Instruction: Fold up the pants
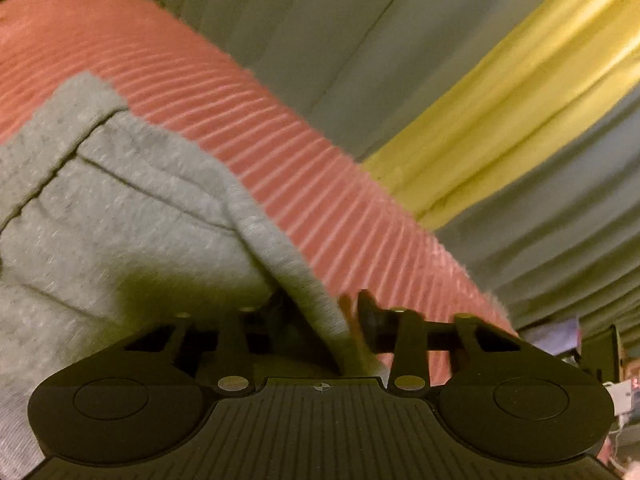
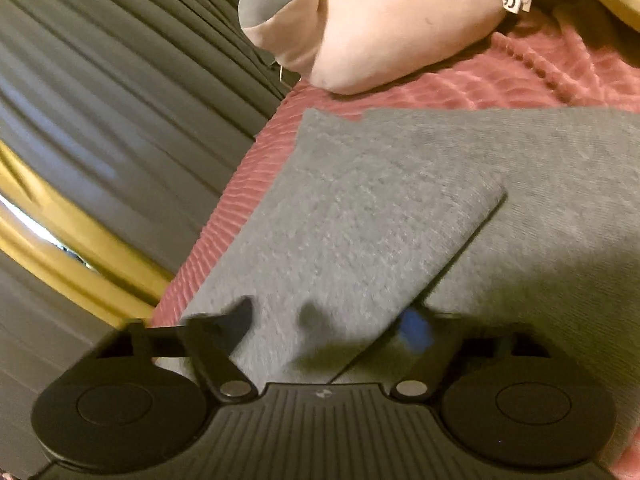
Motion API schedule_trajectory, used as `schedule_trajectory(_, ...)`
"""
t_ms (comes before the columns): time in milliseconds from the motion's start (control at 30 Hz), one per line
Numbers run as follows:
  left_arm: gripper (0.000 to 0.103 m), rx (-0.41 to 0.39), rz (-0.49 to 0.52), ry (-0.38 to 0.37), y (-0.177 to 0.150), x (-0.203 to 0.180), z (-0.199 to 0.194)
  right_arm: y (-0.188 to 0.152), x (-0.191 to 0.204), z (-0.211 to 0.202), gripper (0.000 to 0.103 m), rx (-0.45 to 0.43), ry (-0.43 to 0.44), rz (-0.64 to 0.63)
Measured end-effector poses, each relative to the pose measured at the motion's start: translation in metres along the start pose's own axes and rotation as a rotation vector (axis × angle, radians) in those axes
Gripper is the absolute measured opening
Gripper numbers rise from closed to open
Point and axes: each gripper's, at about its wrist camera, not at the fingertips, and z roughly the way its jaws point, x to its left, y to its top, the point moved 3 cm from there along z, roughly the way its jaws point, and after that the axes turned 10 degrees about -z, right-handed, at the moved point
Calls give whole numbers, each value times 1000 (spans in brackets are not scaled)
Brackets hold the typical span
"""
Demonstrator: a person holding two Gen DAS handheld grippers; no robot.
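Crowding the grey pants (image 2: 360,220): pink plush toy (image 2: 380,20), red ribbed blanket (image 1: 280,152).

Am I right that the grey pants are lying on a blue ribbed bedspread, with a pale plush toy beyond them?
Not quite: the ribbed bedspread is pinkish-red, not blue, as the right wrist view shows. The grey pants do lie on it, with the pale plush toy beyond them.

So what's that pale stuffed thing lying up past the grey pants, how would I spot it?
Start from the red ribbed blanket that covers the bed in the right wrist view, and follow it past the far edge of the grey pants. There lies a pale pink plush toy. Its grey-tipped limb and small white sewn-in label set it apart from the flat fabrics around it.
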Motion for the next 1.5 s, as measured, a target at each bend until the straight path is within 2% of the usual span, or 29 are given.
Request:
schedule_trajectory(33,14,5,-19,-9,2,4,-2,0,-5,4,16,19,-2,34)
schedule_trajectory(133,9,21,-72,-84,6,19,-16,3,-20,15,16,30,31,186)
schedule_trajectory(200,9,7,-76,-112,11,32,-26,10,-26,20,25,28,69,279)
schedule_trajectory(233,9,-10,-74,-127,11,36,-39,13,-26,22,25,33,65,302)
schedule_trajectory(267,9,-27,-60,-145,11,36,-49,16,-25,24,23,44,43,303)
schedule_trajectory(300,9,-48,-37,-154,9,37,-64,19,-21,26,9,64,3,288)
schedule_trajectory(367,8,-96,28,-192,4,38,-101,30,-12,21,6,95,-21,256)
schedule_trajectory(500,8,-164,75,-338,-28,68,-196,65,9,-31,5,-15,126,235)
schedule_trajectory(567,9,-180,106,-361,-53,94,-235,81,8,-65,5,-90,170,192)
schedule_trajectory(633,11,-153,142,-344,-83,128,-257,89,-4,-94,5,-136,145,114)
schedule_trajectory(667,13,-122,152,-309,-96,142,-259,89,-11,-102,5,-137,125,66)
schedule_trajectory(700,20,-84,158,-266,-107,158,-257,86,-18,-107,5,-130,100,13)
schedule_trajectory(733,22,-61,158,-217,-113,172,-254,80,-26,-108,5,-109,50,-57)
schedule_trajectory(767,32,-62,140,-151,-116,188,-247,72,-32,-105,5,-68,0,-122)
schedule_trajectory(800,46,-70,115,-97,-115,202,-240,64,-38,-98,6,-29,-48,-168)
schedule_trajectory(833,51,-79,87,-53,-113,215,-238,56,-44,-88,8,8,-106,-203)
schedule_trajectory(900,59,-115,4,24,-101,236,-240,39,-54,-70,12,82,-160,-214)
schedule_trajectory(933,60,-119,-43,40,-92,246,-233,32,-57,-64,13,104,-176,-206)
schedule_trajectory(1000,79,-126,-127,26,-81,255,-226,21,-57,-61,18,94,-169,-202)
schedule_trajectory(1033,79,-125,-156,29,-78,261,-226,19,-55,-61,22,83,-164,-213)
schedule_trajectory(1100,79,-133,-190,41,-67,266,-216,23,-52,-59,30,79,-154,-228)
schedule_trajectory(1167,77,-115,-222,41,-58,270,-203,28,-49,-54,31,85,-148,-232)
schedule_trajectory(1200,68,-108,-240,38,-62,270,-207,27,-48,-54,30,83,-150,-240)
schedule_trajectory(1233,63,-104,-257,37,-61,268,-207,25,-48,-56,24,81,-155,-253)
schedule_trajectory(1267,55,-98,-254,35,-58,269,-203,25,-47,-57,17,71,-160,-271)
schedule_trajectory(1300,44,-93,-239,45,-57,268,-202,22,-46,-60,5,58,-168,-289)
schedule_trajectory(1400,24,-104,-194,46,-54,265,-205,23,-38,-67,5,39,-189,-337)
schedule_trajectory(1500,20,-125,-190,-7,-57,265,-223,29,-39,-86,5,-15,-136,-280)
